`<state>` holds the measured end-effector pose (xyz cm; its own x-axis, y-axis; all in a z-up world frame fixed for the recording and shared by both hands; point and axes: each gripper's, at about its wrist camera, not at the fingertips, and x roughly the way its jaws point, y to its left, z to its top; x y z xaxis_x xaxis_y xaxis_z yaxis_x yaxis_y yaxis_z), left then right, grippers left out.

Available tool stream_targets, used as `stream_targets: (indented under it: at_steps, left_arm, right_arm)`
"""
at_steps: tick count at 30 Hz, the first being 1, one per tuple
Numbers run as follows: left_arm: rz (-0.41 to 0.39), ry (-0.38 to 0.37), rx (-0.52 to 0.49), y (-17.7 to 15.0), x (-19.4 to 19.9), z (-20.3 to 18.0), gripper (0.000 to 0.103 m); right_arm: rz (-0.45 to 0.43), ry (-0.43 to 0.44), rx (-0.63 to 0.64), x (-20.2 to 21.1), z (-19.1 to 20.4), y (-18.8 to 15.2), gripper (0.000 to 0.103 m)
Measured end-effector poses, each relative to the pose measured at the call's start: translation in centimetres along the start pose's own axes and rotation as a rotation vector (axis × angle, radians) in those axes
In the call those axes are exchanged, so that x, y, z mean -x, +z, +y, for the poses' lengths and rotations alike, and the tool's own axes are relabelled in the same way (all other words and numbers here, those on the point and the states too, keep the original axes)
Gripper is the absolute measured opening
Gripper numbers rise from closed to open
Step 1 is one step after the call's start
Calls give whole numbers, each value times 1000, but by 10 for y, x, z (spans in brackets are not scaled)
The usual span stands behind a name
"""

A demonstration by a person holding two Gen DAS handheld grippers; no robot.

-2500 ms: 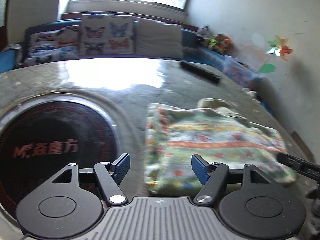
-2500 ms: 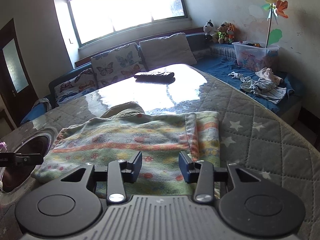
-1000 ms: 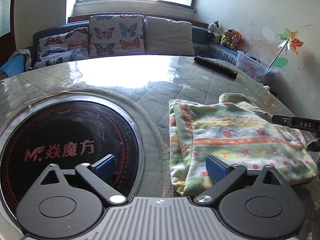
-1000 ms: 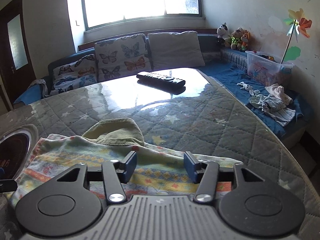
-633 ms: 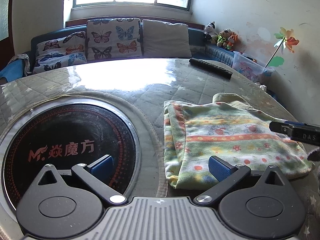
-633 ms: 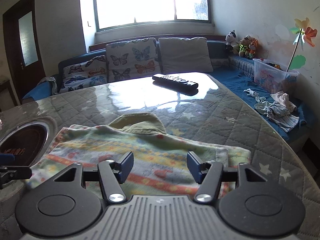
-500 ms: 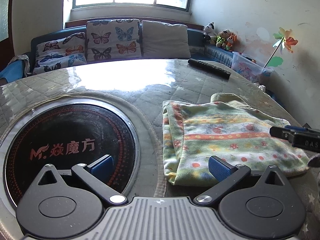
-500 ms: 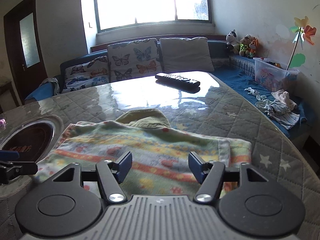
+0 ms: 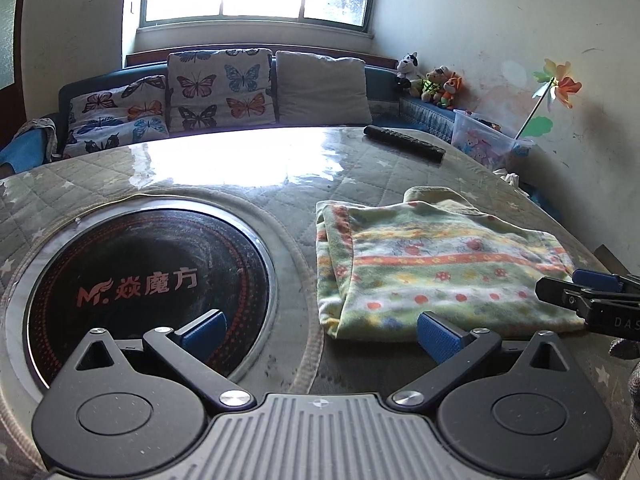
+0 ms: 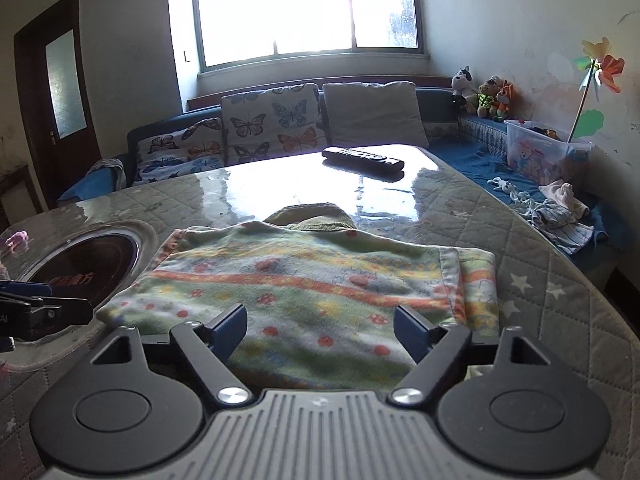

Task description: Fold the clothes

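A folded garment (image 9: pixel 436 268) of green fleece with orange stripes and small red spots is seen lying flat on a round tabletop (image 9: pixel 248 184) covered with quilted, star-printed cloth under a glossy clear sheet. The garment sits toward the right-hand part of the tabletop, its near hem close to the near edge and its olive collar (image 10: pixel 310 216) pointing toward the far edge. A round black induction hob (image 9: pixel 148 280) is set into the tabletop just beside the garment's left edge, apart from it. A black remote control (image 10: pixel 362 158) is seen near the far edge, well apart from the garment; bare tabletop lies between them.

The left gripper (image 9: pixel 320 326) is held at the garment's near left corner, its blue-padded jaws spread wide with nothing between them. The right gripper (image 10: pixel 320 326) is held over the near hem, jaws likewise spread wide and holding nothing. Butterfly-print cushions (image 10: pixel 276 120) are seen on a sofa beyond the table.
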<state>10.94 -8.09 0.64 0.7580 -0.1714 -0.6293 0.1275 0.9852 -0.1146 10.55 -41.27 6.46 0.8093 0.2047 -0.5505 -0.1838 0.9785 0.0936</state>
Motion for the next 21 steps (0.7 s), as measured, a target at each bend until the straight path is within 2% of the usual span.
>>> stream_targets:
  at_steps: [5, 12, 21]
  left_arm:
    - [1, 1, -1, -5, 8, 0, 103]
    - [2, -4, -18, -12, 18, -4, 103]
    - [2, -13, -36, -19, 28, -8, 103]
  right_arm:
    - [-19, -10, 13, 12, 7, -4, 89]
    - [-50, -18, 28, 27, 19, -9, 103]
    - [-91, -11, 26, 45, 30, -12, 103]
